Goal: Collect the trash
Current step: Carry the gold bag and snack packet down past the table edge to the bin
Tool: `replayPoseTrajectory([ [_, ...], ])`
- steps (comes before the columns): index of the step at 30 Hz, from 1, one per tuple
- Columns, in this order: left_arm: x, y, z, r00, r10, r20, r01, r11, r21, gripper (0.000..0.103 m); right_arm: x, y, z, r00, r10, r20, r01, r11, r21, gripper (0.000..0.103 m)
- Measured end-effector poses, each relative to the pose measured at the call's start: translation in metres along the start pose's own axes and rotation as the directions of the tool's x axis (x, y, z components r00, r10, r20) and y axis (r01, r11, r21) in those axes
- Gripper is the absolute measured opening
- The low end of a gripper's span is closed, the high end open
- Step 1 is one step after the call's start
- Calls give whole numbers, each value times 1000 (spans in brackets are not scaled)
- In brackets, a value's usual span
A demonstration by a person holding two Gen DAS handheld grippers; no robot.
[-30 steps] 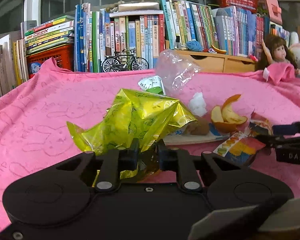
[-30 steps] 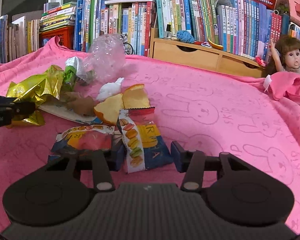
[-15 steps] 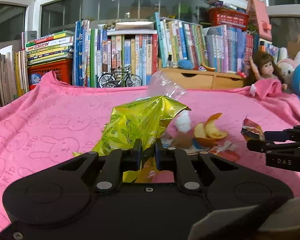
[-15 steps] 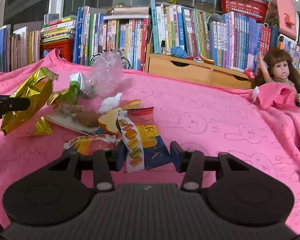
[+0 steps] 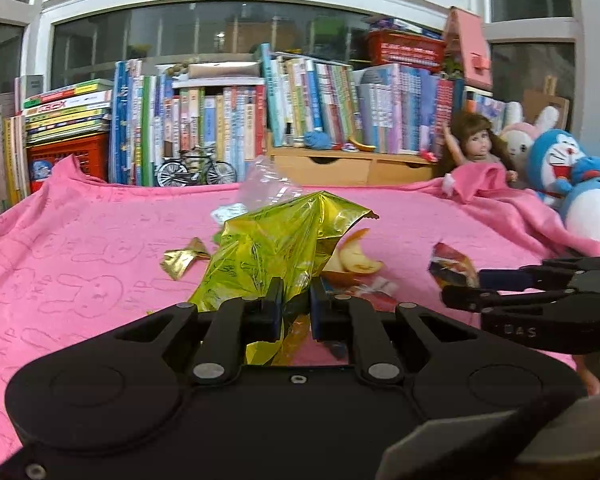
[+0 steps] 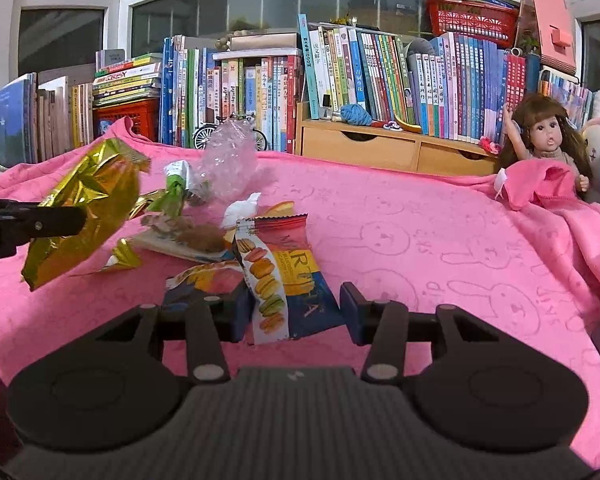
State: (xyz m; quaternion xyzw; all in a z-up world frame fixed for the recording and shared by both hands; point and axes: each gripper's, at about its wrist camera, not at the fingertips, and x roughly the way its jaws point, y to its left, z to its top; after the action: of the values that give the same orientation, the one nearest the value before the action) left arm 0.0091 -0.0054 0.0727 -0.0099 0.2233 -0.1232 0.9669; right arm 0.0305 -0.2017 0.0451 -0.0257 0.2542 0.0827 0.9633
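Observation:
My left gripper is shut on a crumpled gold foil wrapper and holds it above the pink cloth. From the right wrist view the same gold foil wrapper hangs from that left gripper. My right gripper holds a macaron snack packet between its widely spaced fingers, with a second orange-blue packet against the left finger. The trash pile behind holds fruit peel, a white tissue, a green wrapper, a clear plastic bag and a gold scrap.
Rows of books and a wooden drawer box line the back. A doll and plush toys sit at the right, where the cloth bunches up. A small model bicycle stands by the books.
Both grippers have risen. The gold wrapper has come up off the cloth in the left gripper. The macaron packet has tipped up from lying flat and moves with the right gripper.

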Motion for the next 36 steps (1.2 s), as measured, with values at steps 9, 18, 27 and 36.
replayPoseTrajectory([
  [9, -32, -23, -16, 997, -72, -14, 72, 997, 10, 12, -31, 7, -20, 1000, -10, 6, 10, 1000, 28, 51],
  [18, -68, -38, -35, 984, -166, -58, 165, 986, -22, 12, -68, 15, -44, 1000, 1, 15, -2, 999, 42, 51],
  [27, -98, -38, -50, 957, -258, -136, 250, 965, -75, 12, -101, 17, -67, 1000, -14, -4, 14, 997, 75, 51],
  [36, -109, -41, -82, 922, -312, -228, 311, 950, -40, 11, -122, 22, -96, 998, -14, -67, 21, 994, 111, 51],
])
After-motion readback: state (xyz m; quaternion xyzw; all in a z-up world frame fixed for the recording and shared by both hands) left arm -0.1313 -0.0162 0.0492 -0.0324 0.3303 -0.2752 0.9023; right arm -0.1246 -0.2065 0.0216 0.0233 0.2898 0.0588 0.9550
